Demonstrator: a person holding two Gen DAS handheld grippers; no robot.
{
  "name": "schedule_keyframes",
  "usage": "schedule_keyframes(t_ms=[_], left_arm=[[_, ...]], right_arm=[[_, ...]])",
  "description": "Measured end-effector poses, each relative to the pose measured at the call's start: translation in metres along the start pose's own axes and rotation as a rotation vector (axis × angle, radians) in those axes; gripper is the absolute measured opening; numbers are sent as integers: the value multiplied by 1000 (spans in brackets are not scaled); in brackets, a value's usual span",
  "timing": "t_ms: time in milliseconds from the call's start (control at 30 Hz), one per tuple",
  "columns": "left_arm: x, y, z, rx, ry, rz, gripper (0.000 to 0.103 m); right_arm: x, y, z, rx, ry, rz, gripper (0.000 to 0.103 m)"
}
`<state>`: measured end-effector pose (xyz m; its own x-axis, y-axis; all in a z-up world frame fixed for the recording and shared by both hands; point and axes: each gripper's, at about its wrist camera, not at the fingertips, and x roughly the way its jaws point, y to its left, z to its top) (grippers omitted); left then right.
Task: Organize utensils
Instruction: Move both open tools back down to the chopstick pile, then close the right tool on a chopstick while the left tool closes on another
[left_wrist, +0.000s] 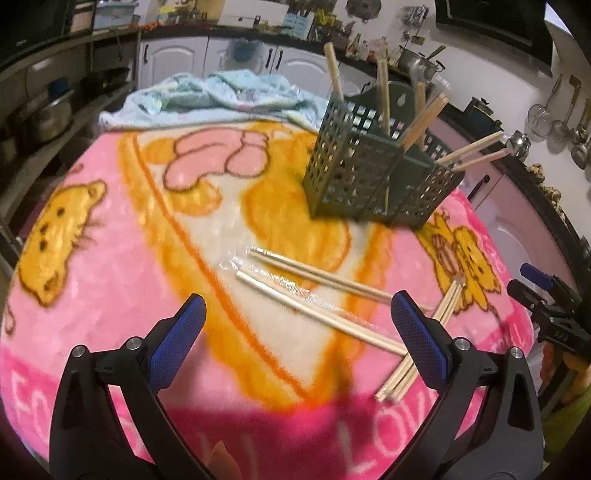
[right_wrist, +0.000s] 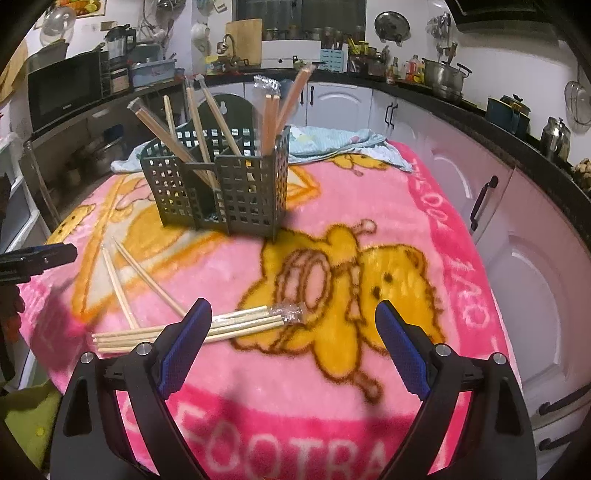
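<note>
Your left gripper (left_wrist: 297, 334) and right gripper (right_wrist: 293, 341) both gape wide, holding nothing. Loose chopsticks (left_wrist: 317, 280) and a bundle (right_wrist: 192, 328) lie just ahead on the pink blanket (right_wrist: 369, 192); the green caddy (right_wrist: 221, 184) stands beyond, mid-blanket, kitchen cabinets (right_wrist: 517, 240) around.
</note>
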<state>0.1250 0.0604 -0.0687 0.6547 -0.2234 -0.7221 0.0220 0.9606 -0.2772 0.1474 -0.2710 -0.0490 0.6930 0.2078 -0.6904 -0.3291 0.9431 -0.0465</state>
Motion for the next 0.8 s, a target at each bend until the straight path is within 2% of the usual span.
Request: schedule_keyframes(t_ms=[133, 167, 200, 267, 333, 433, 567, 733, 800], left_arm=[[11, 9, -2, -38, 19, -10, 92], [13, 11, -2, -45, 24, -7, 89], [16, 14, -2, -51, 28, -7, 82], [23, 20, -2, -76, 40, -7, 76], [28, 27, -1, -108, 54, -16, 64], [37, 38, 1, -157, 61, -25, 49], [43, 45, 4, -184, 56, -22, 45], [47, 46, 9, -188, 52, -16, 45], [49, 46, 11, -185, 49, -3, 40]], right_arm=[[6, -2, -2, 8, 13, -5, 87], [7, -2, -3, 9, 18, -4, 87], [9, -2, -4, 11, 24, -1, 87], [13, -2, -6, 13, 37, 0, 87], [15, -2, -6, 16, 42, 4, 86], [20, -4, -7, 29, 56, 13, 79], [28, -6, -8, 45, 79, 31, 64], [43, -12, -8, 88, 111, 57, 56], [51, -17, -9, 120, 130, 74, 53]])
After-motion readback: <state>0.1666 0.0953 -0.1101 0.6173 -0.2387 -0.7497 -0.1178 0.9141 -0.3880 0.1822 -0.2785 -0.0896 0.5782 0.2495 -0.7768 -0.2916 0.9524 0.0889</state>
